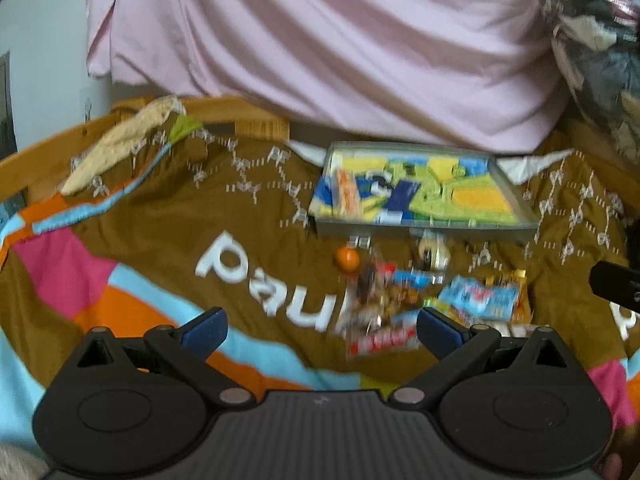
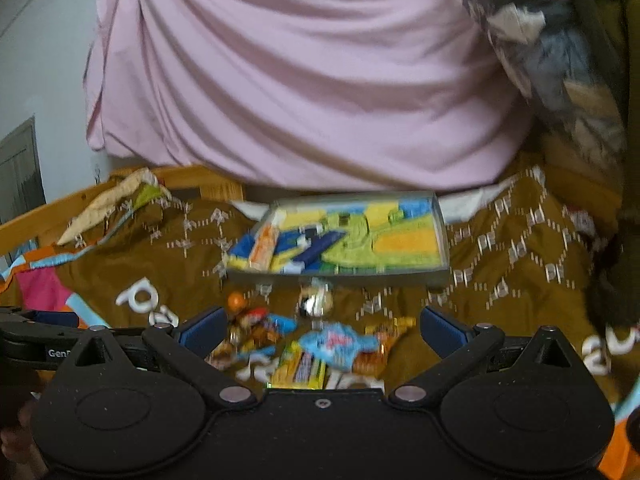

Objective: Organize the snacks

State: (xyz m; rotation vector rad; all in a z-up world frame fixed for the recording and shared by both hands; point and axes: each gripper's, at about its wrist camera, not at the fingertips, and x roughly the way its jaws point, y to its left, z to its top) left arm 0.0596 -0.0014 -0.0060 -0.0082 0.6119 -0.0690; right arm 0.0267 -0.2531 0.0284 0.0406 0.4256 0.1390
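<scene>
A heap of wrapped snacks lies on a brown printed cloth, with an orange ball-shaped sweet at its far left. Behind the heap stands a shallow grey tray with a bright blue, yellow and green bottom and an orange-and-white packet at its left end. My left gripper is open above the cloth, the heap by its right finger. My right gripper is open right over the heap, holding nothing. Both views are blurred.
A pink sheet hangs behind the tray. A wooden rail curves along the far left edge. A dark patterned bundle hangs at the upper right. The left gripper's body shows at the right wrist view's left edge.
</scene>
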